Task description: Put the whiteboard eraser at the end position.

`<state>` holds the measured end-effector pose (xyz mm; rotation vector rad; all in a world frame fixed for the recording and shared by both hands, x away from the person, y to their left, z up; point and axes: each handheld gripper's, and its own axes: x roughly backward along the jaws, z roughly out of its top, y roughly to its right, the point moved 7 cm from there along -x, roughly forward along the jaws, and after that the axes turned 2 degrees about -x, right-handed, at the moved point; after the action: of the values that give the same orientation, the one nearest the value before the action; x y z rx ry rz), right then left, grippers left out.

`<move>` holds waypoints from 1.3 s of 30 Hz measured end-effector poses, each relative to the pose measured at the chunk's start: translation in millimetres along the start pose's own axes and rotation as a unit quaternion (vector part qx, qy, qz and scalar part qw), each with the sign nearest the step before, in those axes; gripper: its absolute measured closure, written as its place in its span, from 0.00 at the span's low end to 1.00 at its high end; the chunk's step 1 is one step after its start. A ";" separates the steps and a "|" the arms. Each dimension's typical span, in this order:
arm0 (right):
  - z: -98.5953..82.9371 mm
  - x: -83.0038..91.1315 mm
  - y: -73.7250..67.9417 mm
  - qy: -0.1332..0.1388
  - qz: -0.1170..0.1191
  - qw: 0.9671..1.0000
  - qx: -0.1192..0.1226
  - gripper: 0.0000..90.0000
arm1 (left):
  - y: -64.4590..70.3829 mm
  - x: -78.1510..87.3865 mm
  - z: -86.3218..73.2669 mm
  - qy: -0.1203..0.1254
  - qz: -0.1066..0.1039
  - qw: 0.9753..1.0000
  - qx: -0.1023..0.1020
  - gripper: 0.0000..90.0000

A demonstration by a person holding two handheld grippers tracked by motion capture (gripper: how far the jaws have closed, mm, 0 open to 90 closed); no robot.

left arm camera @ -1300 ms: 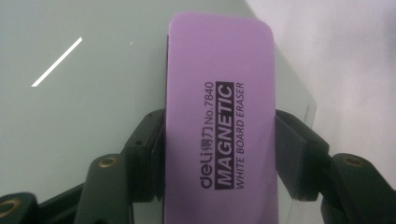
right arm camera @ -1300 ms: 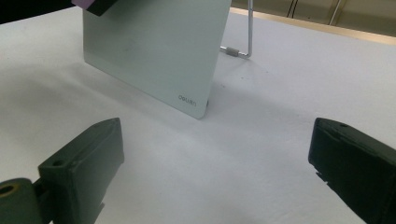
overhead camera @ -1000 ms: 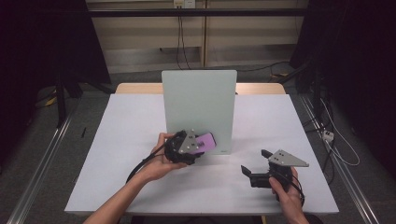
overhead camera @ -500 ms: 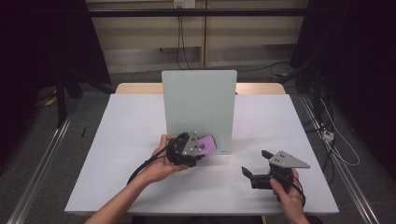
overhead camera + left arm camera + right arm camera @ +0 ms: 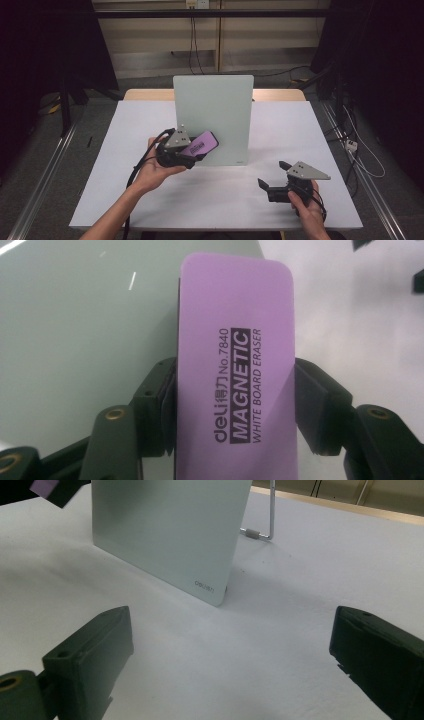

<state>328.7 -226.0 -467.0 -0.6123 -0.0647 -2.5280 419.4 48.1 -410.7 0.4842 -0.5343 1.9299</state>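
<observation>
A pale green glass whiteboard stands upright on the white table, propped by a metal stand behind it. My left gripper is shut on a purple magnetic whiteboard eraser, held in front of the board's lower left part. In the left gripper view the eraser is clamped between both jaws, close to the board; I cannot tell whether it touches. My right gripper rests low over the table at the front right, open and empty, facing the whiteboard.
The table's wooden back edge shows behind the board. Cables lie on the floor to the right. Black curtains hang at both sides.
My left gripper has lifted the eraser slightly up and right along the board's lower left. The right gripper has stayed where it was.
</observation>
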 end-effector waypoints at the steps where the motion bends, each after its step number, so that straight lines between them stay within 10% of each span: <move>1: 0.0 -0.1 0.3 0.000 0.000 1.000 -0.001 0.04 | -2.7 3.5 -0.5 -0.001 -0.004 1.000 0.009 0.45; 9: -1.0 -2.5 0.5 -0.005 -0.002 1.000 -0.005 0.04 | 9.4 -1.0 -9.9 -0.045 -0.062 0.997 0.029 0.45; 17: -1.7 -1.2 0.3 -0.004 0.002 1.000 -0.002 0.04 | 51.5 -16.3 -21.5 -0.122 -0.126 0.984 0.004 0.45; 32: -1.4 -2.0 -0.1 -0.004 0.005 1.000 -0.001 0.04 | 85.7 -35.7 -35.6 -0.181 -0.162 0.970 -0.012 0.45; 39: -0.9 -1.6 0.1 -0.003 0.006 1.000 -0.001 0.04 | 90.1 -49.6 -36.4 -0.177 -0.154 0.972 -0.007 0.45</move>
<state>329.6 -225.5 -468.5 -0.6183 -0.0603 -2.5160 352.7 -1.3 -481.5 0.8591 -0.6558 1.5483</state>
